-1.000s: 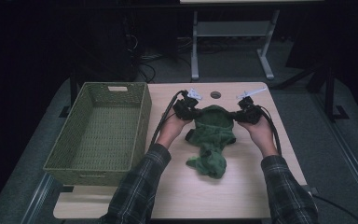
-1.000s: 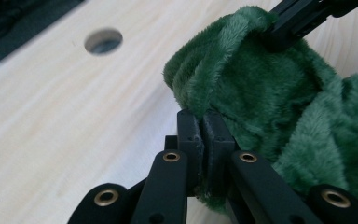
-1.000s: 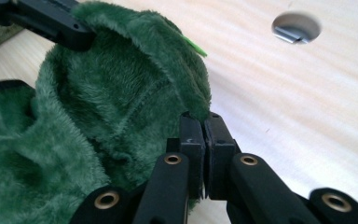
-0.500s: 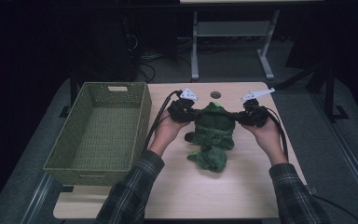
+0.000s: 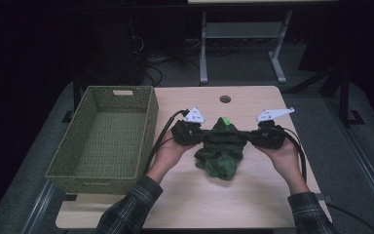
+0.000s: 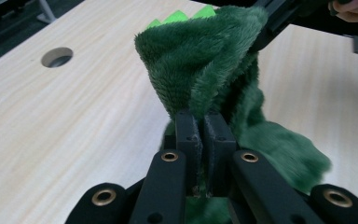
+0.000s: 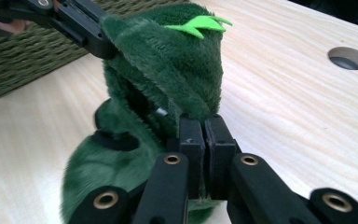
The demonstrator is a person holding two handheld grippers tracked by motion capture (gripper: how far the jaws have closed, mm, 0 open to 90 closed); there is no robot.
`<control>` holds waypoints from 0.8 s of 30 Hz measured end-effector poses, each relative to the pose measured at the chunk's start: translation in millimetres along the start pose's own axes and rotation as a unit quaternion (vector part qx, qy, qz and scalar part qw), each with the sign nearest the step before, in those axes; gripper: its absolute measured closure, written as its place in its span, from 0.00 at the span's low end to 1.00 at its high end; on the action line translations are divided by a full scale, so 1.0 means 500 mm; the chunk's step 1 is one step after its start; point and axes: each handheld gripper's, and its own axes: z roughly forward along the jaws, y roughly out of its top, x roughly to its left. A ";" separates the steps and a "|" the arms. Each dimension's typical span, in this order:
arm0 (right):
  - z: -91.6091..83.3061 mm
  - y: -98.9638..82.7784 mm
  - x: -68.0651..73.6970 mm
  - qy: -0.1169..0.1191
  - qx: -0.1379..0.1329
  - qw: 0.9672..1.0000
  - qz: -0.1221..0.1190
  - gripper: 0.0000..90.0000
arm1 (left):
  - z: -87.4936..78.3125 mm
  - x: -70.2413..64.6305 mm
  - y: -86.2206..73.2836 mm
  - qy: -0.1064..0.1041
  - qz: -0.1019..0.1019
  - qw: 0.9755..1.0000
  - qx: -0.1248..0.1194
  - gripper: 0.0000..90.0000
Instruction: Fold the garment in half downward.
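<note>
The green plush garment (image 5: 221, 148) hangs bunched, its shape hard to make out, its lower folds resting on the surface (image 5: 253, 204) beside the woven basket (image 5: 102, 141). The left hand-held gripper (image 6: 203, 128) and right hand-held gripper (image 7: 204, 135) each pinch an upper edge, jaws nearly closed on the fabric.

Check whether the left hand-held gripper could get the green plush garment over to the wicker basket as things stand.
Probably yes. The left hand-held gripper is shut on the green plush garment, and the wicker basket sits open right beside it with bare table between. But the right hand-held gripper also clamps the garment, so both must travel together.
</note>
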 end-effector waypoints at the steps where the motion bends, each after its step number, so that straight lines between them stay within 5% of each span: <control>1: -0.002 -0.004 0.005 0.003 0.000 1.000 -0.001 0.97 | -0.002 -0.004 -0.004 -0.002 -0.001 1.000 -0.001 0.96; 13: -0.007 -0.060 0.072 0.037 0.006 0.999 -0.014 0.97 | -0.010 -0.056 -0.057 -0.023 0.023 0.999 0.015 0.96; 24: -0.004 -0.109 0.108 0.060 0.033 0.997 -0.019 0.97 | -0.013 -0.079 -0.106 -0.044 0.023 0.998 0.036 0.96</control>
